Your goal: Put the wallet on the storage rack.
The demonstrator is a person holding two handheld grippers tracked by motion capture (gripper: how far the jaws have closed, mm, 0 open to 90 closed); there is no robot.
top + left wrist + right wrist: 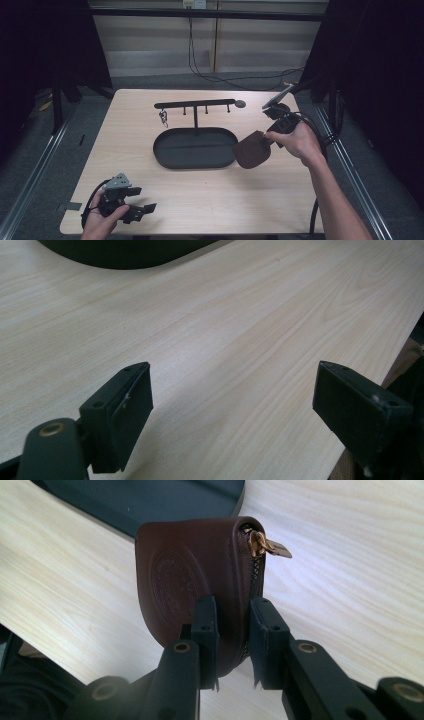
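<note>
Brown leather pouch (pixel 195 580) — clamped in right hand-held gripper (pixel 234 630) — beside black tray (pixel 195 148).

Pouch (pixel 253 149) apparently just right of tray (pixel 172 155), on table (pixel 210 200).

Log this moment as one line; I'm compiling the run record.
left hand-held gripper: open, low at table's near edge | right hand-held gripper: shut on brown zip pouch | pouch beside black oval tray
</note>
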